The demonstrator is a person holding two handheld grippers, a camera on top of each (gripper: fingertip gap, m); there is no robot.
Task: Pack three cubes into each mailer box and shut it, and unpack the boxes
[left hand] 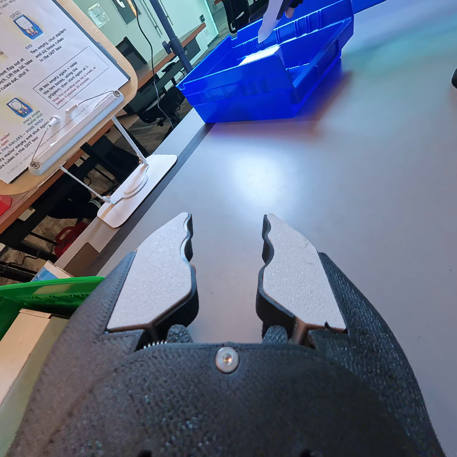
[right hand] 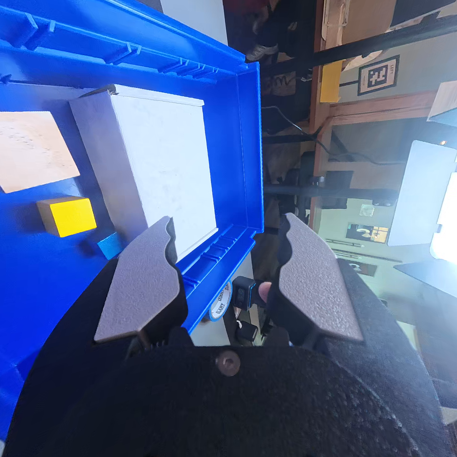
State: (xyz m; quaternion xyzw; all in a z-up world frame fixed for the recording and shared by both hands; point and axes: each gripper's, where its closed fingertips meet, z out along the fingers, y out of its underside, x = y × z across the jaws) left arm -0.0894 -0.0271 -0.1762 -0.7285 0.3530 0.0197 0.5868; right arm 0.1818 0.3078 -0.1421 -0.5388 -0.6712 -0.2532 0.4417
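Hovering released, the right claw has the white mailer box just beyond its left fingertip.

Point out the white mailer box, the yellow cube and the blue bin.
white mailer box point(right hand: 163, 158): right wrist view, top face.
yellow cube point(right hand: 74, 216): right wrist view, lit face.
blue bin point(left hand: 237, 84): left wrist view, near wall.

A grey counter catches a bright glare of overhead light, while beyond its edge stand wood-topped desks, dark office chairs on patterned carpet, a black pole and pale walls.
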